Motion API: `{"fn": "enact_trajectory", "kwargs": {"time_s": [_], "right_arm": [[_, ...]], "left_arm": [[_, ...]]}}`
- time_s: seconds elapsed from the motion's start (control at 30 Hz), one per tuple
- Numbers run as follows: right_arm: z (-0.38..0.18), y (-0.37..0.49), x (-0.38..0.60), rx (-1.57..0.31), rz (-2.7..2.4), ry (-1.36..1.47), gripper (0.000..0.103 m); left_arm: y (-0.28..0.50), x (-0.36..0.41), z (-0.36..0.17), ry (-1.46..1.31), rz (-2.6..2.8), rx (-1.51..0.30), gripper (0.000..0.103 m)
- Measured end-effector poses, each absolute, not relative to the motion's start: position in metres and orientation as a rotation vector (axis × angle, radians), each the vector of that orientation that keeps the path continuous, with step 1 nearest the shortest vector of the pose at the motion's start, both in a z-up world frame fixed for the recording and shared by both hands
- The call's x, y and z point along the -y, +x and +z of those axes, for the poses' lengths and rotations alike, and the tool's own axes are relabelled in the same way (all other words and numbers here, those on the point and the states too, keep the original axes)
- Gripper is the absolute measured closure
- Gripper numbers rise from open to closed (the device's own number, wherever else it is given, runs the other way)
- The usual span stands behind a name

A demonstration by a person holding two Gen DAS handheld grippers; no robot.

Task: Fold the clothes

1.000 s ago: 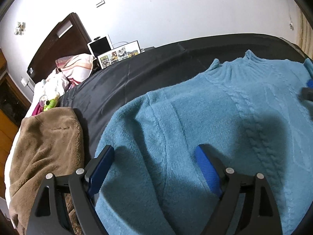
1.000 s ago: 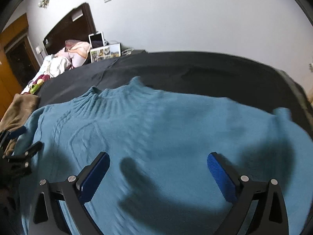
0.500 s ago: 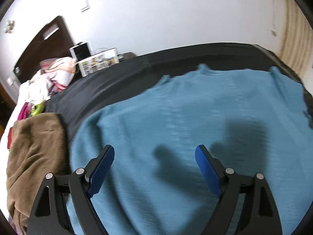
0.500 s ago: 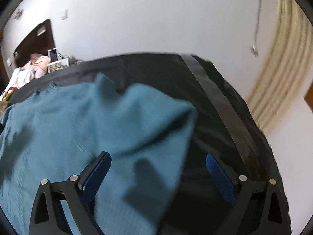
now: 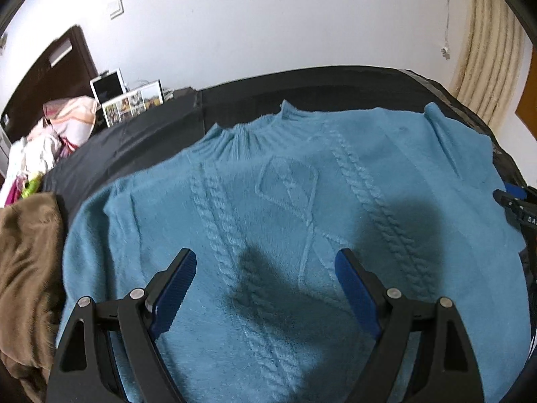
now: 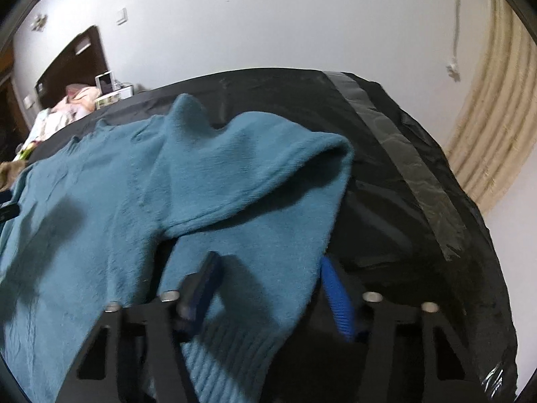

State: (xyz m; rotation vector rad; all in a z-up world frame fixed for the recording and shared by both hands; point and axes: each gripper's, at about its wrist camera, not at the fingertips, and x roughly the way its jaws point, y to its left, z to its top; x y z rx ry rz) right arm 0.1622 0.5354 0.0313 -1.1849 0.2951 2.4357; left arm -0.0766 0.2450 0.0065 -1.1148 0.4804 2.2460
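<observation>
A teal cable-knit sweater (image 5: 302,184) lies spread front-up on a black-covered bed, its collar toward the far wall. My left gripper (image 5: 265,258) hovers open over the sweater's lower middle, with nothing between its blue pads. In the right wrist view the sweater's (image 6: 100,218) right sleeve (image 6: 261,184) runs from the shoulder down toward the camera. Its ribbed cuff end lies between the jaws of my right gripper (image 6: 268,262), which are closing around it. The left finger there is blurred. My right gripper (image 5: 513,201) also shows at the sweater's right edge in the left wrist view.
A brown blanket (image 5: 27,252) is heaped at the bed's left side. Pillows and loose clothes (image 5: 50,141) lie by the dark headboard, with photo frames (image 5: 134,104) beside them. The black cover (image 6: 386,201) has a grey tape strip (image 6: 402,154). A beige curtain (image 5: 493,50) hangs at the right.
My right gripper has swung right from the sweater's body to the right sleeve, and its jaws have narrowed around the cuff end. My left gripper has shifted right toward the sweater's middle, still open.
</observation>
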Motion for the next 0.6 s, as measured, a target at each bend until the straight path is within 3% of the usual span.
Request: {"fn": "enact_trajectory", "kwargs": {"time_s": [0.07, 0.13, 0.4, 0.6], "right_arm": [[0.032, 0.160, -0.529, -0.282, 2.461, -1.191, 0.076], [0.032, 0.156, -0.521, -0.234, 2.467, -1.194, 0.083], [0.043, 0.151, -0.516, -0.023, 2.320, -1.104, 0.087], [0.075, 0.145, -0.528, 0.236, 2.080, -0.877, 0.087]], "left_arm": [[-0.078, -0.244, 0.000, -1.130, 2.244, -0.470, 0.015], [-0.079, -0.243, -0.004, -1.141, 2.241, -0.463, 0.015], [-0.086, -0.230, -0.009, -1.168, 2.245, -0.404, 0.015], [-0.086, -0.227, -0.011, -1.176, 2.233, -0.380, 0.015]]}}
